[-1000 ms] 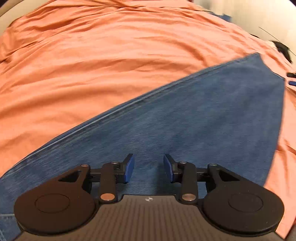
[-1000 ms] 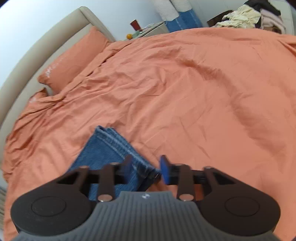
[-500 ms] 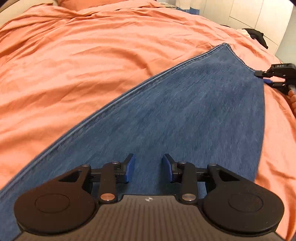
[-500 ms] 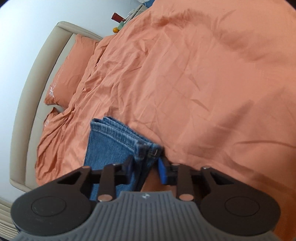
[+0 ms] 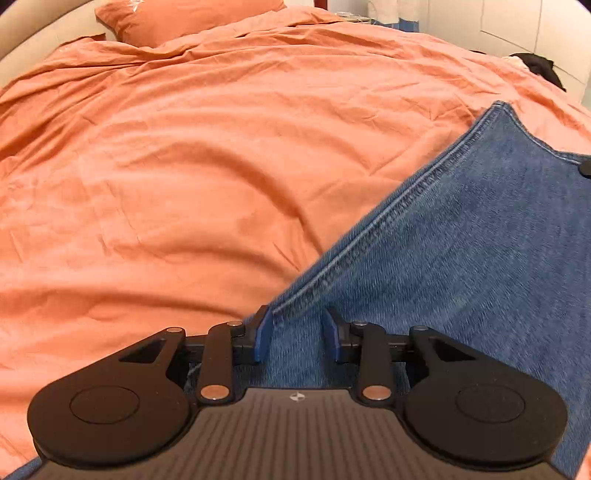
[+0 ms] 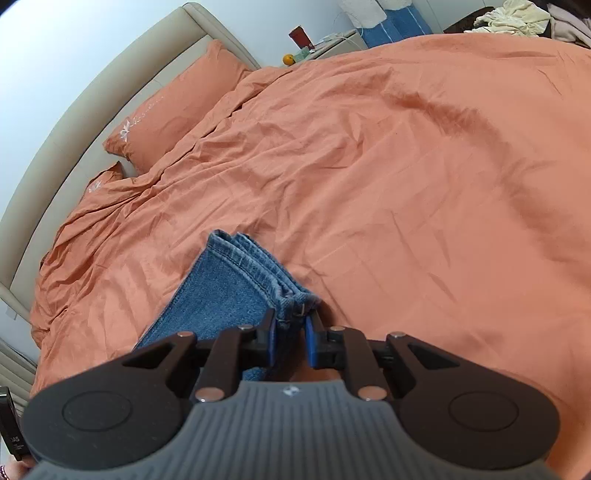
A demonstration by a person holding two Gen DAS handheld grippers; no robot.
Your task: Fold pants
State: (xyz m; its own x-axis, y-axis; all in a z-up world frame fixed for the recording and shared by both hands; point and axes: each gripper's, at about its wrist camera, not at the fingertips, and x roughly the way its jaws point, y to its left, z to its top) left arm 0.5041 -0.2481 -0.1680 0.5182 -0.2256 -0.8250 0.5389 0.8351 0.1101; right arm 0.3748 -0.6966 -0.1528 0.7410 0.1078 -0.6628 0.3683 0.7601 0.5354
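Blue denim pants lie on an orange bed cover. In the left wrist view my left gripper is open, its jaws over the long seamed edge of the leg near me. In the right wrist view my right gripper is shut on the stacked leg hems of the pants, at their right corner. The hems lie in layers on the cover. The rest of the pants is hidden below both grippers.
Orange pillows lie against a beige headboard at the far left. A nightstand with a red cup and an orange fruit stands beyond the bed. Clothes are piled at the far right.
My left gripper has moved left from mid-leg to the seamed edge of the pants. My right gripper has closed further on the hem corner and its view has swung back.
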